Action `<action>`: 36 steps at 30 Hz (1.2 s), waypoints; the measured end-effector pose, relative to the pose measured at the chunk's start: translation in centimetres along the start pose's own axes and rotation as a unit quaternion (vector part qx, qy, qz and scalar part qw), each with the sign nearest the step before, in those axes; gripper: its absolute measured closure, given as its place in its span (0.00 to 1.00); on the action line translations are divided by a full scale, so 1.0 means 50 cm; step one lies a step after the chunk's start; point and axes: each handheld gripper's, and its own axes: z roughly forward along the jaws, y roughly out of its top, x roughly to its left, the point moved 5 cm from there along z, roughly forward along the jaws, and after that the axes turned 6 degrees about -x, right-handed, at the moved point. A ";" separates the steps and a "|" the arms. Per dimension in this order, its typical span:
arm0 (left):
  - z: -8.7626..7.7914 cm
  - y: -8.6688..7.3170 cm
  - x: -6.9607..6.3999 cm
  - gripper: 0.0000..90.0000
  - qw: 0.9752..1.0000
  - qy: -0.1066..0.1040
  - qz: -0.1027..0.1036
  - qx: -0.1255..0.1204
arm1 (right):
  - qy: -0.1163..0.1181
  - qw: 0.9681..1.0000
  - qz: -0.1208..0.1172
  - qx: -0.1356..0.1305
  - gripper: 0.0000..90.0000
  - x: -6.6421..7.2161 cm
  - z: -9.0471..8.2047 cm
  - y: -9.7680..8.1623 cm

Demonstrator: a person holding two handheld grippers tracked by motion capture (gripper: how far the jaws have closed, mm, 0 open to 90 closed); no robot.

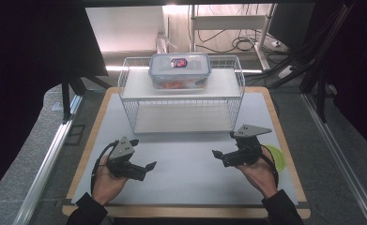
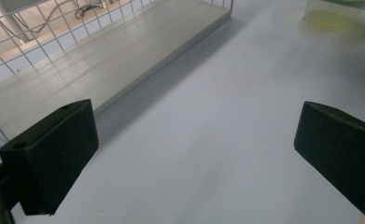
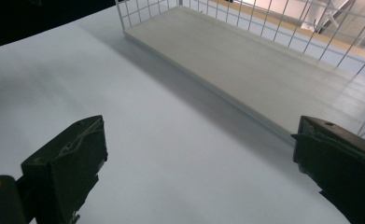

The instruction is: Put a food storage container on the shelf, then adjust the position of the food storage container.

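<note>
On my left, the left gripper sits low over the white tabletop, held in a hand that comes in from the bottom edge. Its jaws stand wide apart with nothing between them; in the left gripper view I see bare white surface between the two black pads. The grey three-cornered plate on top tilts toward the middle of the tabletop.

Ahead of both grippers, toward the far side, stands a white wire rack with two shelves. In the left gripper view its lower shelf runs across the upper left, resting on the tabletop. On the upper shelf sits a clear lidded container with a blue-rimmed lid and a small label on top; something orange shows through its wall, but I cannot tell what it is. The container lies roughly central on that shelf, well apart from both grippers.

On my right, the right gripper is held just above the tabletop, jaws also spread wide and empty. Just beside the right hand, near the tabletop's right edge, lies a yellow-green round object, partly hidden by the gripper; in the left gripper view it appears as a translucent greenish thing at the top edge.
</note>
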 end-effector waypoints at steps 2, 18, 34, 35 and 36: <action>-0.001 -0.015 -0.004 0.02 1.000 0.001 0.004 0.003 | 0.003 1.000 0.007 -0.007 0.04 0.006 -0.004 -0.008; -0.008 -0.071 -0.011 0.03 0.998 0.020 0.017 0.051 | -0.036 0.999 0.015 0.025 0.01 0.011 -0.024 -0.075; -0.005 -0.075 -0.012 0.04 0.998 0.020 0.017 0.058 | -0.081 0.995 0.021 0.053 0.80 -0.038 -0.113 -0.095; -0.005 -0.075 -0.012 0.04 0.998 0.020 0.018 0.059 | -0.084 0.995 0.023 0.054 0.85 -0.042 -0.120 -0.097; -0.005 -0.076 -0.012 0.04 0.998 0.020 0.017 0.060 | -0.087 0.994 0.027 0.055 0.88 -0.047 -0.127 -0.099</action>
